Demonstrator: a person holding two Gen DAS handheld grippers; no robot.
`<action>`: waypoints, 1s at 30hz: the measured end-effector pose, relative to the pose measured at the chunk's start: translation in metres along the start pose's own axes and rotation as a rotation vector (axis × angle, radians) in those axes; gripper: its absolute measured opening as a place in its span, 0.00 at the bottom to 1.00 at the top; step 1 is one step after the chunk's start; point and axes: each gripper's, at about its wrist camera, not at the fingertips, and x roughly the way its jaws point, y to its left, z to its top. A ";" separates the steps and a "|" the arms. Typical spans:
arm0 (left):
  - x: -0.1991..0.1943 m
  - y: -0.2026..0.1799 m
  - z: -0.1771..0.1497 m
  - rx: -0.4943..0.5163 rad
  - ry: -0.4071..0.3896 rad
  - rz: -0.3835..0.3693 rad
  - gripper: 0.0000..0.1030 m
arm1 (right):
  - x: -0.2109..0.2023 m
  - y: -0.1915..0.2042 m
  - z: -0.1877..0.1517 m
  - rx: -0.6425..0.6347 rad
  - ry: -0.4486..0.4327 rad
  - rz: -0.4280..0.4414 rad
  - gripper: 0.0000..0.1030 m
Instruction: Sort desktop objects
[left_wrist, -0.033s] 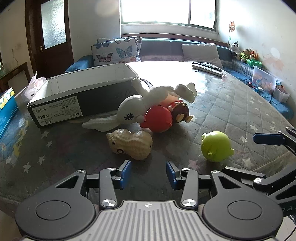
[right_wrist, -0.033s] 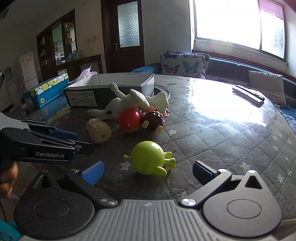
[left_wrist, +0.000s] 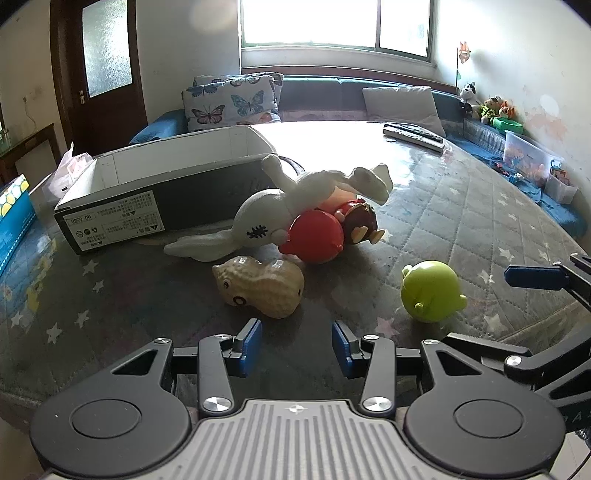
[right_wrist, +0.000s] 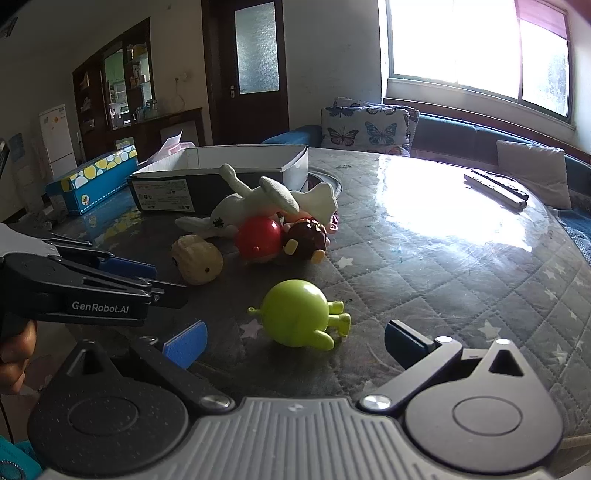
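Living room, bright window behind, round table (left_wrist: 461, 206) under a quilted star-print cover with a glossy sheet on top.

Left wrist view: open cardboard box (left_wrist: 166, 184) at ten o'clock, well back from the near edge. White plush rabbit (left_wrist: 280, 214) at twelve, sprawled over a red round toy (left_wrist: 317, 236) and a brown figurine (left_wrist: 364, 221), all three touching. Peanut-shaped toy (left_wrist: 262, 288) just ahead of the left gripper (left_wrist: 295, 341), slightly toward eleven. Green round toy (left_wrist: 430, 291) at two o'clock, apart from the pile. Remote controls (left_wrist: 413, 134) far back at one. Jaws of this gripper spread moderately, holding nothing, touching nothing — the peanut sits near the blue pads but not between them.

Right wrist view: green round toy (right_wrist: 299, 314) straight ahead at twelve, lying on its side, little legs toward three. Right gripper (right_wrist: 295, 341) spread wide, empty, the green toy just beyond the pads and roughly centred on the gap. Left gripper (right_wrist: 129, 273) seen side-on at nine, reaching toward the peanut-shaped toy (right_wrist: 197, 260). Blue dotted box (right_wrist: 92, 177) at ten, beside the cardboard box (right_wrist: 221, 173).

Likely risks: round, smooth green body on a slick sheet — an off-centre squeeze could squirt it away or roll it toward the near edge. Peanut curved too, so a pinch at its narrow end may slip. Both grippers close together, so simultaneous reaches could knock one another. Rabbit draped on the others; lifting it may drag the red toy along.
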 end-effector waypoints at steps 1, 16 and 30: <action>0.000 0.000 0.000 -0.001 0.002 -0.003 0.43 | 0.000 0.000 -0.001 0.001 0.001 -0.001 1.00; 0.006 -0.004 -0.005 0.005 0.053 -0.019 0.43 | 0.003 0.001 -0.007 -0.006 0.033 -0.005 1.00; 0.012 -0.004 -0.004 0.004 0.084 -0.016 0.43 | 0.009 0.001 -0.008 -0.007 0.054 0.001 1.00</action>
